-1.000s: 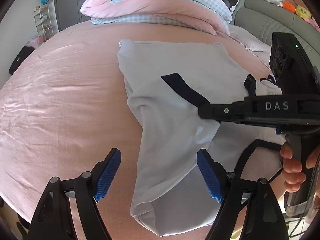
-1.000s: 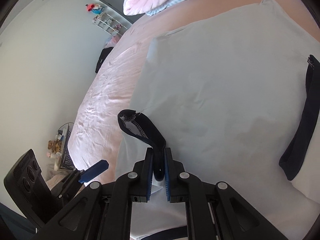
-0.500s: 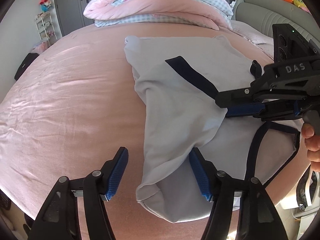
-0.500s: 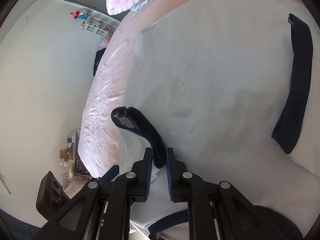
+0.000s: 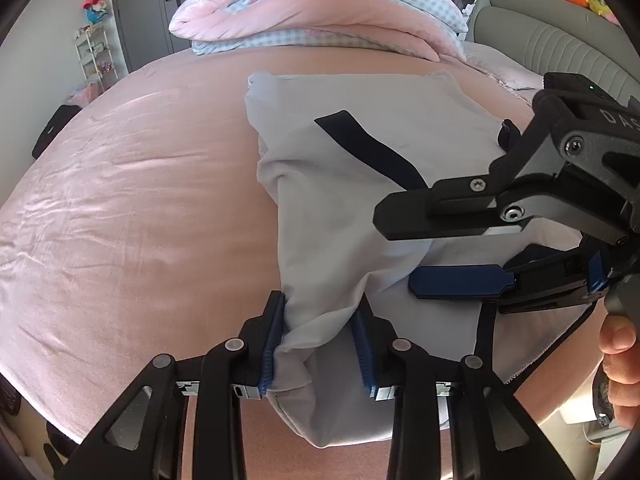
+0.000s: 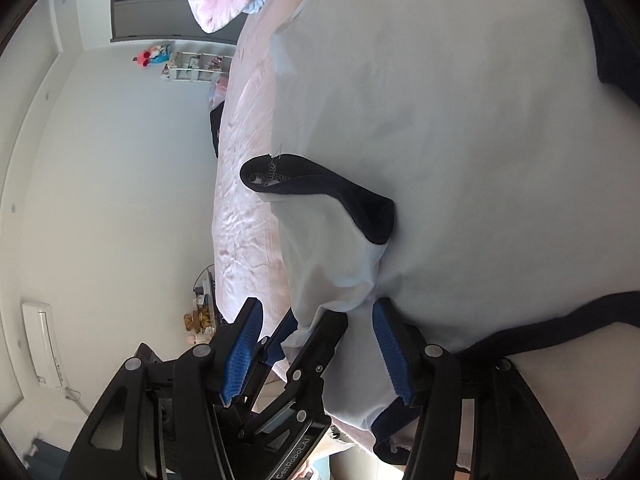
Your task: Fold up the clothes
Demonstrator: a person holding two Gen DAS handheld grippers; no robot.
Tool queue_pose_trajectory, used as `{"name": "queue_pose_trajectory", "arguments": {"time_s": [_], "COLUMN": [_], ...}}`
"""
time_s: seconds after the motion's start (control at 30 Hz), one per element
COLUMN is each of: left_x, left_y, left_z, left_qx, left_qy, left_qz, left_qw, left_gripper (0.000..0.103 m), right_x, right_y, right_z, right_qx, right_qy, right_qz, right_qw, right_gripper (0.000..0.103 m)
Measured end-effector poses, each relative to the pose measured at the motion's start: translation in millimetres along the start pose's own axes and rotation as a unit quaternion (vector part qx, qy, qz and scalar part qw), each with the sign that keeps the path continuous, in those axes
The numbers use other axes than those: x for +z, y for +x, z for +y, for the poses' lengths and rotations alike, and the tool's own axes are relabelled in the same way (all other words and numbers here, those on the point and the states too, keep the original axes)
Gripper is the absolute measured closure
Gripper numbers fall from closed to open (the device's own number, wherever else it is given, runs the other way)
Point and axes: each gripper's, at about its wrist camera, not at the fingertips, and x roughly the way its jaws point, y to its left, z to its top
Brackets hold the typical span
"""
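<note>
Shirt (image 5: 352,208) pale grey-white w/ navy sleeve cuff (image 5: 372,152) & navy hem trim (image 6: 560,324). Bedsheet (image 5: 140,208) plain pink. Duvet (image 5: 320,4) pink, w/ blue-white gingham check & small cartoon prints. Headboard (image 5: 560,48) grey. Gripper pads (image 5: 362,354) blue, frames black. Door (image 5: 140,0) dark grey; wall (image 6: 120,160) white.

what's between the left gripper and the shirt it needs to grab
Nothing visible. The left gripper already has a bunched fold of the white shirt between its blue pads. The open right gripper sits off to the side, over the shirt, not in the way.
</note>
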Motion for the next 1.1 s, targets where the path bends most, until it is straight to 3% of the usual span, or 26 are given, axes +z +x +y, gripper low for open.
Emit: {"name": "queue_pose_trajectory", "arguments": {"time_s": [0.33, 0.57, 0.77, 0.93, 1.0, 1.1], "left_x": [2.8, 6.6, 8.6, 8.5, 7.5, 6.9], "left_y": [-10.9, -20.1, -23.3, -28.4, -30.2, -31.6], "left_z": [-7.0, -10.5, -8.0, -7.3, -8.6, -5.9], "left_qx": [-0.006, -0.020, -0.048, -0.061, -0.061, -0.076], "left_qy": [-0.015, -0.022, -0.057, -0.073, -0.075, -0.089], "left_qz": [-0.003, -0.008, -0.002, -0.002, -0.003, -0.003], "left_qw": [0.9999, 0.9995, 0.9972, 0.9955, 0.9953, 0.9932], "left_gripper": [0.075, 0.075, 0.075, 0.075, 0.075, 0.075], "right_x": [15.4, 13.6, 13.8, 18.5, 19.3, 20.6], "right_y": [13.8, 8.6, 21.7, 26.7, 29.0, 32.4], "right_z": [7.2, 24.4, 23.9, 8.6, 6.7, 3.7], "right_qx": [0.006, 0.047, -0.015, 0.003, 0.003, 0.004], "right_qy": [0.026, 0.021, 0.023, 0.062, 0.062, 0.063], "right_qz": [0.008, 0.006, 0.001, 0.000, 0.004, 0.011], "right_qw": [1.000, 0.999, 1.000, 0.998, 0.998, 0.998], "right_gripper": [0.044, 0.044, 0.044, 0.045, 0.048, 0.061]}}
